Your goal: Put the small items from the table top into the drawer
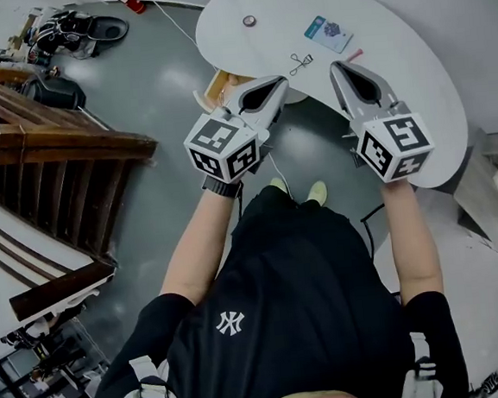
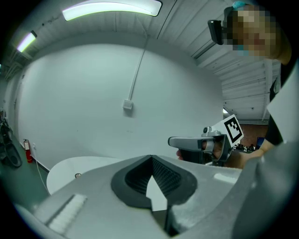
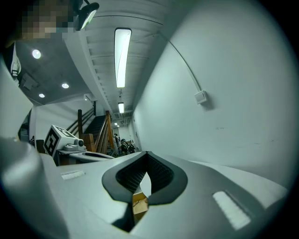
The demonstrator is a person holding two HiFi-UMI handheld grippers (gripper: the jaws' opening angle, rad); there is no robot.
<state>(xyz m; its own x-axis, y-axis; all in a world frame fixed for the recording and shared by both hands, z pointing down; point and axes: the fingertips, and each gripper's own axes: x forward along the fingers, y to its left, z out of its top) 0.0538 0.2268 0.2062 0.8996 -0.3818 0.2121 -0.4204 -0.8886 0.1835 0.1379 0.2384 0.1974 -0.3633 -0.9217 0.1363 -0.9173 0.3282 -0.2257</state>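
Hovering shut and empty, the left gripper [image 1: 279,84] and right gripper [image 1: 340,66] flank a black clip [image 1: 300,61] on the white table [image 1: 408,41]. A card [image 1: 328,33] and ring [image 1: 249,20] lie beyond, and the open drawer [image 1: 215,86] is beside the left gripper.

Both outstretched arms are holding the left gripper [image 1: 280,82] and right gripper [image 1: 336,66] nearly level, fingers pressed together.

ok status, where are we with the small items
left gripper, right gripper shut, empty. card, clip, small ring, red stick on table. drawer looks open. nothing blocking.
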